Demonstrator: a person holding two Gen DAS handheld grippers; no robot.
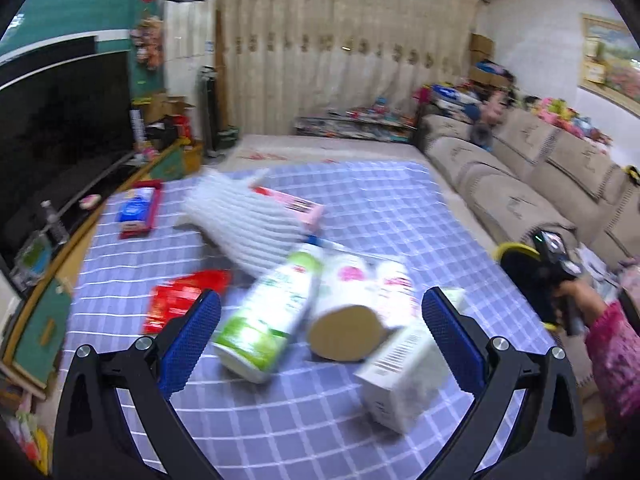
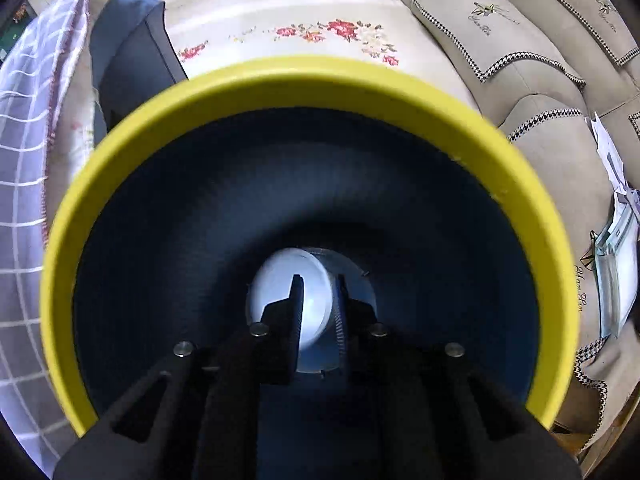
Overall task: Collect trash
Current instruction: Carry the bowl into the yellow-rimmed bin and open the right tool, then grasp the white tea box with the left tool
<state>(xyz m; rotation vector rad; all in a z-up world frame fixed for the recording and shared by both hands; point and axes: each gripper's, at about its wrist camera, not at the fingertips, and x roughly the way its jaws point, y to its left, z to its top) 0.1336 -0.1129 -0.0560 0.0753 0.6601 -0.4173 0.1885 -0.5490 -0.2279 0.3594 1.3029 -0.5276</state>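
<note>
A: Where does the trash stand right now?

B: One piece, a white cup-like container [image 2: 294, 304], lies at the bottom of the yellow-rimmed bin [image 2: 304, 84]. The right gripper [image 2: 318, 312] points steeply down into the bin's mouth, its jaws a narrow gap apart with the container seen behind them; they don't look pressed on it. I judge it is placed there so the piece drops straight in rather than over the rim.

A: And what remains?

B: Plenty on the tabletop [image 1: 380, 208] with its checked blue cloth. The left gripper [image 1: 320, 320] hovers wide apart and empty, above a green-and-white bottle [image 1: 268, 320], a paper roll with a brown end [image 1: 344, 316] and a white carton with a barcode [image 1: 404, 376], bunched together and touching. Likely it lines up on that cluster because it is nearest.

A: Anything else around?

B: Further back, a white ribbed pack [image 1: 248, 224], a red wrapper [image 1: 180, 296] and a blue-and-red packet [image 1: 138, 210]. The bin sits off the tabletop's right edge beside the sofa [image 1: 520, 184], where a hand [image 1: 576, 292] holds the other gripper.

A: Obstacles?

B: The tight bunching: closing on the bottle may nudge the roll. Motion blur leaves the labels unreadable.
</note>
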